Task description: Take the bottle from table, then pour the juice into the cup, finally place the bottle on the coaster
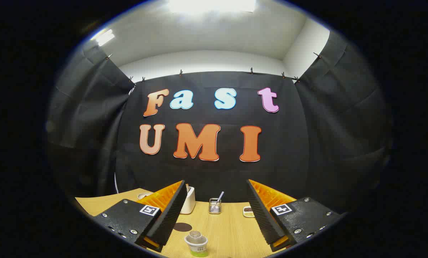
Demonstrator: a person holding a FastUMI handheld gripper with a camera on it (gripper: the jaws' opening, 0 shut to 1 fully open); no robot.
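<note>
- So far nothing appears done: the gripper (214,215) stands wide open and holds nothing.
- The bottle (196,243) stands on the table (228,229), low between the fingers.
- The dark coaster (182,227) lies just beyond it, bare.
- Grasping, pouring and placing all remain.

A recording booth, black cloth (325,143) clipped up as walls, white ceiling at twelve o'clock, wooden table (228,222) at six o'clock
</note>
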